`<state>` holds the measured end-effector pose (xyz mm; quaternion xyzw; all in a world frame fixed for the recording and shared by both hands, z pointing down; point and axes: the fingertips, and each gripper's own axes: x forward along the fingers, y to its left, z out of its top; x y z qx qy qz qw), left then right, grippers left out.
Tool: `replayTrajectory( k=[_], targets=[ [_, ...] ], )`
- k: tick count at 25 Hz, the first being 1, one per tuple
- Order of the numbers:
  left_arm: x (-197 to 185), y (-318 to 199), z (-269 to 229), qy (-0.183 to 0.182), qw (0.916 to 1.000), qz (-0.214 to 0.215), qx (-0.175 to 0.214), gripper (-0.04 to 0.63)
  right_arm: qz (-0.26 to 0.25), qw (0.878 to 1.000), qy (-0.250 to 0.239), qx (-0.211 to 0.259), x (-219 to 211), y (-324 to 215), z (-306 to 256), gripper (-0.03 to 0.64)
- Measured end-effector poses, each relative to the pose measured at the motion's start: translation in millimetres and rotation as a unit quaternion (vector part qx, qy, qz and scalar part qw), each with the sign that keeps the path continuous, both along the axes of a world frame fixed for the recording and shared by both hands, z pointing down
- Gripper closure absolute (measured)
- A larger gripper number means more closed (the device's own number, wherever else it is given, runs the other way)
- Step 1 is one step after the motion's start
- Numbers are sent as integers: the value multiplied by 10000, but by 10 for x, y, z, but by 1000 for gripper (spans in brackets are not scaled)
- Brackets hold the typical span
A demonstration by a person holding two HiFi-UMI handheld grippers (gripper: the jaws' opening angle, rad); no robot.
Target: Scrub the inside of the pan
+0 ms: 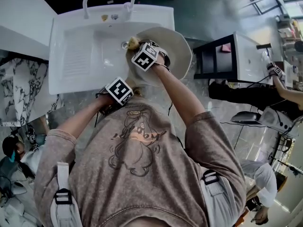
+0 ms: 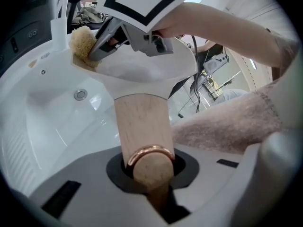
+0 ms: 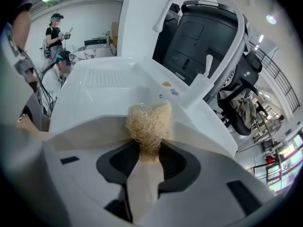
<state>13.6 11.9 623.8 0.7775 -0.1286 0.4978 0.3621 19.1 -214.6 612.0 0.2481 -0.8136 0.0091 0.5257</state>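
Observation:
A cream pan (image 1: pixel 176 52) is held tilted over the right part of the white sink (image 1: pixel 78 60). Its wooden handle (image 2: pixel 142 126), with a copper ring at the end, sits between the jaws of my left gripper (image 2: pixel 149 167), which is shut on it. My right gripper (image 1: pixel 142 51) is shut on a tan fibrous scrubber (image 3: pixel 148 123). The scrubber (image 2: pixel 83 41) presses at the pan's far rim, on the inner side of the pan (image 2: pixel 142 70). In the head view the left gripper (image 1: pixel 118 91) is at the sink's front edge, below the pan.
The sink's drain (image 2: pixel 80 94) and arched white faucet (image 3: pixel 203 37) lie beyond the pan. A black shelf unit (image 1: pixel 215 56) stands to the right of the sink. Other people stand at the left (image 1: pixel 14 150) and right (image 1: pixel 284 86).

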Motion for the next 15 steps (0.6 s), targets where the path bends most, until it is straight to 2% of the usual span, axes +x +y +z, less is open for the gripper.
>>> replayTrajectory(
  k=[15],
  targets=[
    [-5,11,12,68,10000,-14,-26,541,207,9975,628,266,376,-416,11,474]
  ],
)
